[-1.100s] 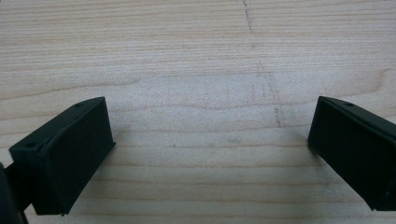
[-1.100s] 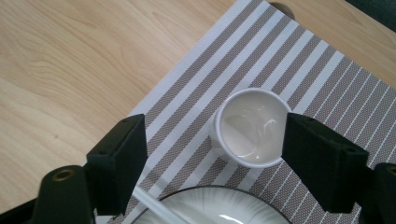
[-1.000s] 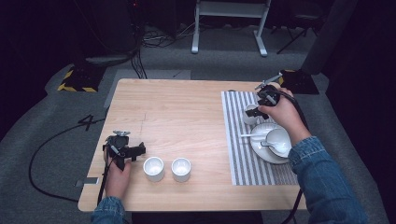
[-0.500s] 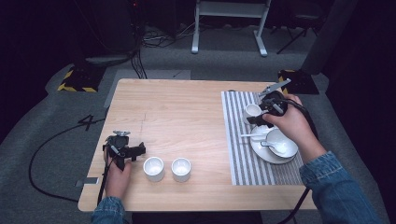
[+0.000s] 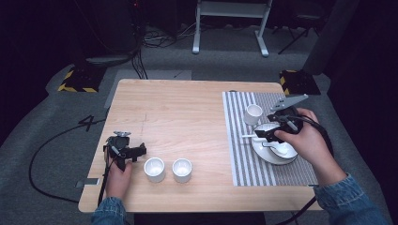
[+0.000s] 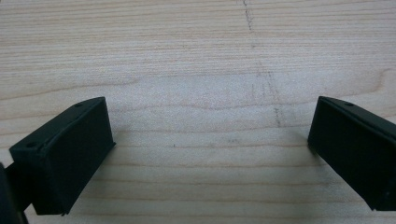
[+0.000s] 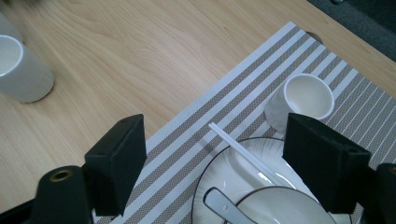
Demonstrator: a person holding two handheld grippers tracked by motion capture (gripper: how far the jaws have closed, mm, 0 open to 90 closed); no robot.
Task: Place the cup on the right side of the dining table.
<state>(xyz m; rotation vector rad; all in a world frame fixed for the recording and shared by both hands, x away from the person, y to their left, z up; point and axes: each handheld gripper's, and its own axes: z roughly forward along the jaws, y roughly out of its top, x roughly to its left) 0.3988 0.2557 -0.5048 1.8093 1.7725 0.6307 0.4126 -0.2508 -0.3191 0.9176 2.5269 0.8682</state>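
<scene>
White ceramic cup (image 5: 253, 114) stands on the striped mat (image 5: 239, 164), far of the plate (image 5: 264, 151). Your right claw (image 5: 261, 134) hangs released, empty, above that plate; left claw (image 5: 139, 151) released too. It's light, stiff, slippery, fragile: pinch across its rim.

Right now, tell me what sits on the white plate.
On the white plate sit a bowl, a spoon and a white chopstick across its rim. In the high view the right gripper covers part of the plate, so its far side goes unseen.
</scene>
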